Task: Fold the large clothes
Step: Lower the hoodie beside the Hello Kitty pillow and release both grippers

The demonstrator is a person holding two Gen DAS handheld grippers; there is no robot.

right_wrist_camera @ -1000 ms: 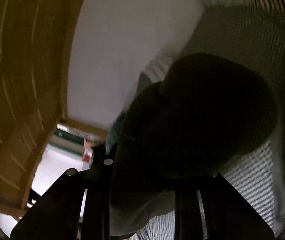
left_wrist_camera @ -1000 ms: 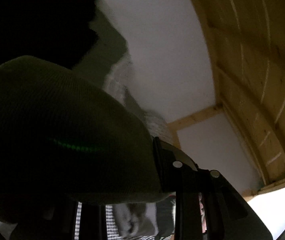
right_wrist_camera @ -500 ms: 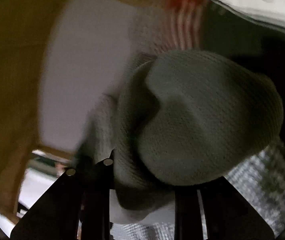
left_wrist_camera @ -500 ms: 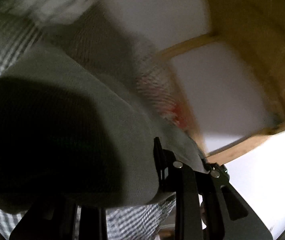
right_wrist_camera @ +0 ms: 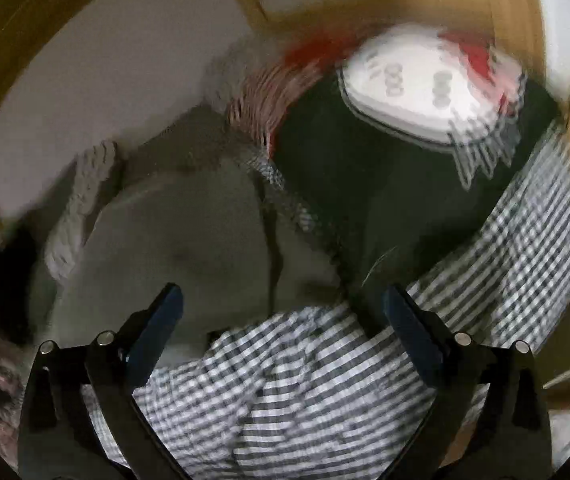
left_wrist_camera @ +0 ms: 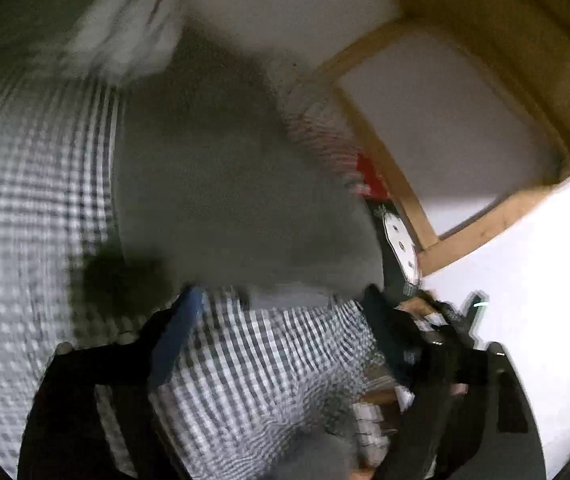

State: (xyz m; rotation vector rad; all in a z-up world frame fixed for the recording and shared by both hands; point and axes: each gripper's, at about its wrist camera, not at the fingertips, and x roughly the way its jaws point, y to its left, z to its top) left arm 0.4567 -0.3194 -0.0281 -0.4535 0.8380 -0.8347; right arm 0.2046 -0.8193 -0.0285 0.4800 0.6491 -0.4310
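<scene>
Left black two-finger gripper (left_wrist_camera: 281,304) angled downward, blue-padded fingers (left_wrist_camera: 177,332) spread wide and opening, nothing pinched between the pads; view blurred, right finger hard to make out. Right black two-finger gripper (right_wrist_camera: 283,300) likewise tilted downward, blue-padded fingers (right_wrist_camera: 157,332) splayed far apart and opening, pads free of any grip, both fingertips plainly visible at either side.

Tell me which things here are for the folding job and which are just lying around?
For the job:
- grey knit garment, lying on the checked sheet
- left tool and right tool, both opening with nothing between the fingers

Just lying about:
- dark garment with a white printed patch
- red striped cloth
- wooden frame
</scene>
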